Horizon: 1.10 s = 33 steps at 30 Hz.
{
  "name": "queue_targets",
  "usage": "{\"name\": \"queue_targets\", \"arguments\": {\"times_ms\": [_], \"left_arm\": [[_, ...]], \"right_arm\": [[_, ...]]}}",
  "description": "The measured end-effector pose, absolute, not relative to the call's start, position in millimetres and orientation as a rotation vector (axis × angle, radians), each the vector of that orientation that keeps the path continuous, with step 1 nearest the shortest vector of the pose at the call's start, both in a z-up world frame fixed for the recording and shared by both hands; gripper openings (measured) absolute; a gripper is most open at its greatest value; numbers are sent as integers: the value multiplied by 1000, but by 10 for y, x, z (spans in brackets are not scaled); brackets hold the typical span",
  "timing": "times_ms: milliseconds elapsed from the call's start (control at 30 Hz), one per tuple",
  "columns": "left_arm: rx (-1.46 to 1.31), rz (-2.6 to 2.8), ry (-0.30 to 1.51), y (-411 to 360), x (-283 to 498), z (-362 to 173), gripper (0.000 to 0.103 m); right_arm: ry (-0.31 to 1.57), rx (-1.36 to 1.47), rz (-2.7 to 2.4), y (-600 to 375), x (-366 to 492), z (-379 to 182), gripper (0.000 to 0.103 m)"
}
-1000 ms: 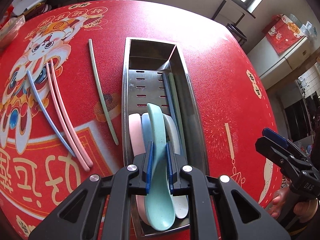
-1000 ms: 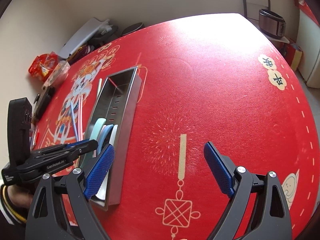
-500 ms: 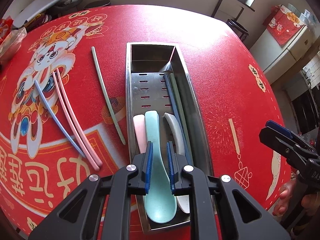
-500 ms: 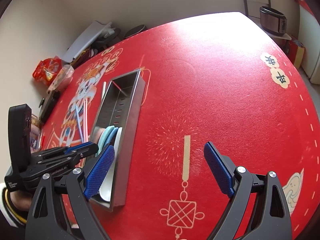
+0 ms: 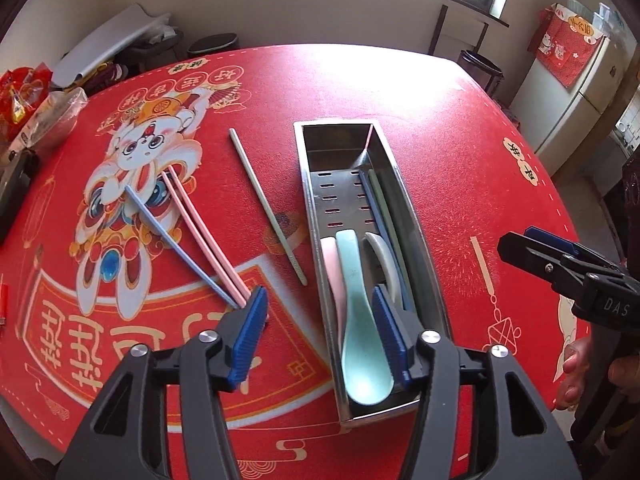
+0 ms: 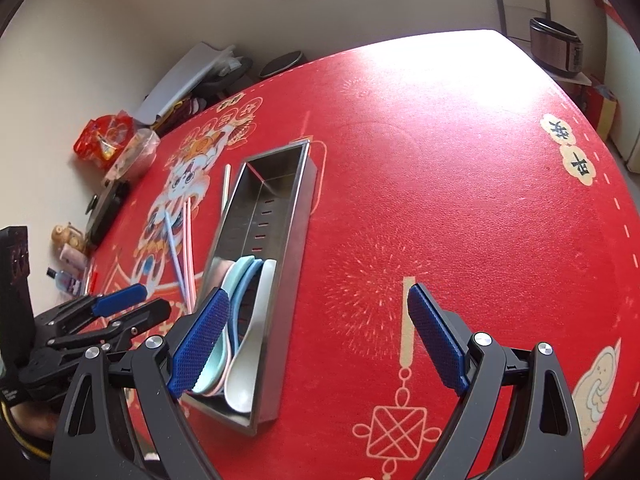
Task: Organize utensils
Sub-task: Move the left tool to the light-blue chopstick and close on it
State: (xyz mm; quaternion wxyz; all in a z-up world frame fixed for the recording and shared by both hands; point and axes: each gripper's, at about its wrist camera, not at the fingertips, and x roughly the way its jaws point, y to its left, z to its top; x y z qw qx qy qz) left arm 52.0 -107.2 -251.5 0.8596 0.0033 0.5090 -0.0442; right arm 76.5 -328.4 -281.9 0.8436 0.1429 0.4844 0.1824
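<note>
A long steel utensil tray [image 5: 412,216] lies on the red tablecloth; it also shows in the right wrist view [image 6: 298,216]. In it lie a teal spoon [image 5: 358,320], a pink spoon [image 5: 331,268], a white spoon [image 5: 385,252] and dark and green chopsticks [image 5: 380,208]. My left gripper [image 5: 320,336] is open and empty above the tray's near end, over the teal spoon. Outside, left of the tray, lie a green chopstick [image 5: 268,208], two pink chopsticks [image 5: 204,232] and a blue chopstick [image 5: 176,240]. My right gripper [image 6: 316,344] is open and empty, right of the tray.
Snack bags [image 5: 20,96] and a clear container [image 5: 52,116] sit at the table's far left edge. A dark flat box [image 6: 106,212] and small bottles [image 6: 68,268] lie along the left edge. A cooker [image 6: 556,48] stands beyond the far right corner.
My left gripper opened and let go of the teal spoon, which now lies in the tray. The gripper pulled back and up. The right gripper stayed open and shifted only slightly.
</note>
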Motion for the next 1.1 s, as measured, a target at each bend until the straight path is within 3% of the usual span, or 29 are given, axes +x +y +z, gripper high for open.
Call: {"name": "queue_targets", "arguments": {"times_ms": [67,167,533,1100], "left_arm": [[11,-57,1059,-984,468,-2482,81],[1,-10,1049,-829,387,-2454,91],[-94,120,1072,-75,198,-2489,92],[-239,193,1070,1119,192,-2637,92]], "right_arm": [[1024,303,392,-3215,771,-2821,88],[1028,297,400,-3104,785,-2821,88],[1015,241,457,-2527,815,-2757,88],[1171,57,447,-1355,950,-2813,88]]}}
